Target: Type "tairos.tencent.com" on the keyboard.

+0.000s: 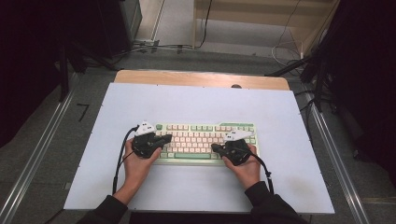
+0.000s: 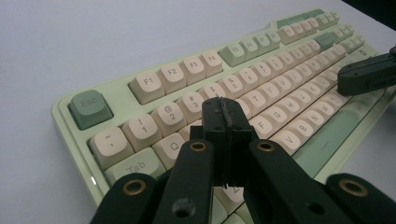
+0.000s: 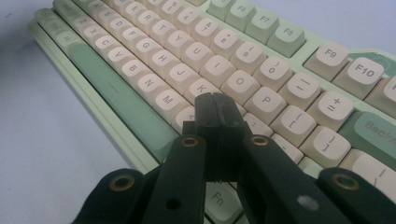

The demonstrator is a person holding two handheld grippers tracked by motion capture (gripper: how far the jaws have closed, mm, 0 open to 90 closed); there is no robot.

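Observation:
A pale green keyboard [image 1: 205, 140] with cream and green keys lies on the white mat, near the front middle. My left gripper [image 1: 166, 138] hovers over its left end, jaws pressed together with nothing between them; in the left gripper view its tips [image 2: 225, 108] sit above the keys near W and E of the keyboard [image 2: 116, 98]. My right gripper [image 1: 215, 148] is over the right end, also shut and empty, its tips [image 3: 217, 106] above the keys around K and L of the keyboard [image 3: 140, 112]. The right gripper's jaw end [image 2: 369, 74] shows far right in the left gripper view.
The white mat [image 1: 201, 100] covers a wooden table [image 1: 201, 78] whose far edge shows beyond it. Metal rails [image 1: 39, 149] run along both sides on the grey floor. Cables [image 1: 285, 46] and dark stands lie beyond the table.

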